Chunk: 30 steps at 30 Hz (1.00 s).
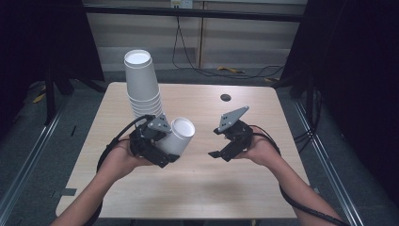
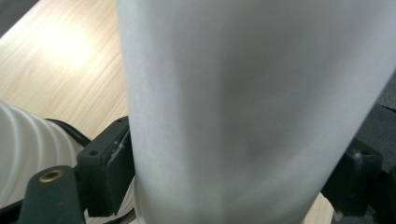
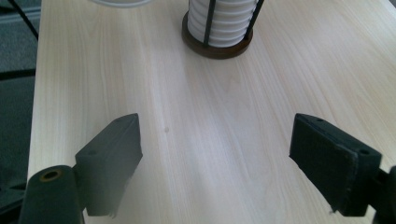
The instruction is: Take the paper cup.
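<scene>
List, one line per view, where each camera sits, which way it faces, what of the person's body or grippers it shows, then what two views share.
High view: above the person's side, looking forward and down on the table; both forearms, left gripper, right gripper.
Left gripper view: on the left gripper, along its jaws, shut on a single white cup.
Right gripper view: on the right gripper, looking across the table at the cup stack on its dark base; its jaws stand apart.
Shared: high and right gripper views both show the cup stack.

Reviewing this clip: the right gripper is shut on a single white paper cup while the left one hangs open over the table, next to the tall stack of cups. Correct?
Sides are swapped. In the high view the left gripper is shut on the single white paper cup, beside the tall stack of cups; the right gripper hangs open over the table.
</scene>
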### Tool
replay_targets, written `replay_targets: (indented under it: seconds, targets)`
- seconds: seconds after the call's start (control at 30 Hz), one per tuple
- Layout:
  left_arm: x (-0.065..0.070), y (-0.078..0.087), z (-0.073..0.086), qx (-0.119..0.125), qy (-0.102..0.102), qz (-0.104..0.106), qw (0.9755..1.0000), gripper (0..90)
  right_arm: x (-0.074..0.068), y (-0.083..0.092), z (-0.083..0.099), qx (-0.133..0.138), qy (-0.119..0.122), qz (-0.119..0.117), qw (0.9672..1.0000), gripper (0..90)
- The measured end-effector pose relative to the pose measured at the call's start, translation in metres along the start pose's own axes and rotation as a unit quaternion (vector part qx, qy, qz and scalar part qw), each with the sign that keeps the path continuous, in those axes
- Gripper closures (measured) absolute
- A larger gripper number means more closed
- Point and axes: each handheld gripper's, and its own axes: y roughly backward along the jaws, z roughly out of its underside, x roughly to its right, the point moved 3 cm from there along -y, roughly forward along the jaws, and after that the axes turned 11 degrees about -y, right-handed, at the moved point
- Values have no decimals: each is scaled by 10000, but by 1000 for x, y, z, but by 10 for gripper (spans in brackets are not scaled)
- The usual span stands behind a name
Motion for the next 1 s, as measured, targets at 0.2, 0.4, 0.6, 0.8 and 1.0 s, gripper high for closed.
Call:
replay_targets:
  seconds: [0.2, 0.4, 0.6, 0.8, 1.0]
  targets:
    - [3, -12, 0, -316, -147, 92, 9994, 173, -4, 4, 0, -157, 229, -10, 9996, 169]
    - [4, -23, -3, -521, -296, 207, 9980, 173, -8, 5, -1, -369, 418, -20, 9984, 170]
    - [7, -34, -4, -700, -342, 277, 9966, 172, -13, 6, -1, -552, 609, -97, 9966, 170]
    - [12, -44, -7, -846, -397, 386, 9949, 172, -16, 7, -4, -649, 761, -144, 9949, 170]
    - [14, -51, -9, -948, -476, 481, 9932, 172, -21, 9, -7, -679, 888, -214, 9935, 169]
